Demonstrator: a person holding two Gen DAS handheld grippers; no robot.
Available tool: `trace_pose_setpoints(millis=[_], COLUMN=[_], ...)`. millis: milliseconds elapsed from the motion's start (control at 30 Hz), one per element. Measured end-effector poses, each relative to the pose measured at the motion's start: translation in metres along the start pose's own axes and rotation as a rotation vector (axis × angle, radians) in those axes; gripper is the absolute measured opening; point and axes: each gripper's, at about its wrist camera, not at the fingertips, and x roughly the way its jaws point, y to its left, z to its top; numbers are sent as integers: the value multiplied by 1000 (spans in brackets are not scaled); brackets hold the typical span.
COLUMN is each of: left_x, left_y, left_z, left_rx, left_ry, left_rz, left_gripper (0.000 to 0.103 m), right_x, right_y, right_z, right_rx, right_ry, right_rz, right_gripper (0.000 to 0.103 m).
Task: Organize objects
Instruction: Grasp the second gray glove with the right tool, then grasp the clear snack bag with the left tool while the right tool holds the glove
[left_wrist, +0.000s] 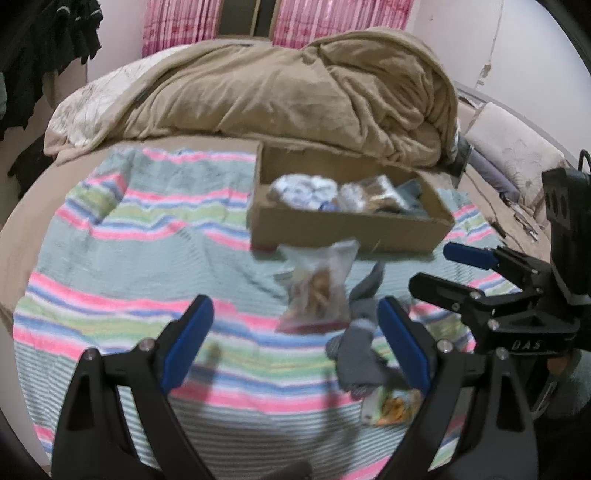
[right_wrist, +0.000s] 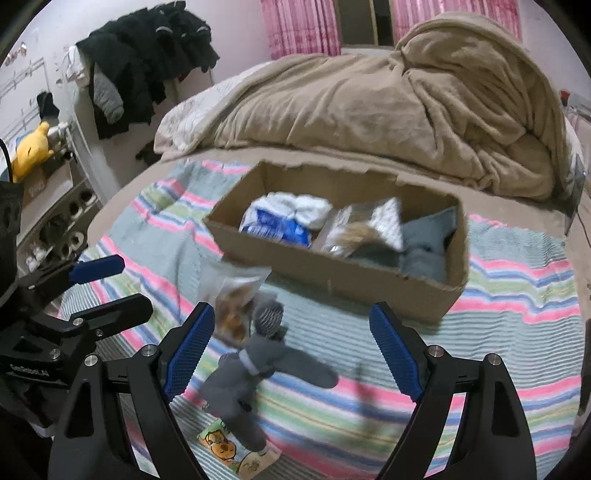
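A cardboard box (left_wrist: 332, 230) (right_wrist: 354, 280) sits on a striped towel (left_wrist: 129, 236) (right_wrist: 517, 295) on the bed and holds a blue-white packet (right_wrist: 273, 221), a clear bag (right_wrist: 369, 225) and grey cloth (right_wrist: 428, 243). In front of it lie a clear snack bag (left_wrist: 319, 288) (right_wrist: 232, 299), grey socks (left_wrist: 360, 350) (right_wrist: 255, 373) and a small cartoon packet (left_wrist: 391, 404) (right_wrist: 236, 450). My left gripper (left_wrist: 295, 343) (right_wrist: 110, 288) is open and empty above the towel. My right gripper (right_wrist: 291, 350) (left_wrist: 432, 269) is open and empty above the socks.
A crumpled tan blanket (left_wrist: 295, 88) (right_wrist: 406, 103) is piled behind the box. Dark clothes (right_wrist: 147, 62) hang at the left over shelves with a yellow plush toy (right_wrist: 31, 151). Pink curtains (left_wrist: 207, 22) hang at the back.
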Motion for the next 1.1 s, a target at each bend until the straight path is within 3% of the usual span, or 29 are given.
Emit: trace_pose_setpoints(millis=[600,700,767,833,1100], left_x=[25,26,28,29,46], left_y=[28,23,18,14,-9], left_z=[-28,-28,-28,-26,-11], left_rx=[-42,-29,-12,3,51], left_ry=[54,55,59,64,76], left_rz=[24,22,20,16,4], left_gripper=[91,91,91,91,91], right_x=[74,75,75,73,36], right_y=[31,36,36,34,4], right_z=[-37,-40,-41,-43,-42], right_rx=[-55,-97,-122,-135,-80], right_ry=[196,192,190,189,109], right_rz=[55,39,11,24,21], right_gripper=[87,71,47,40,36])
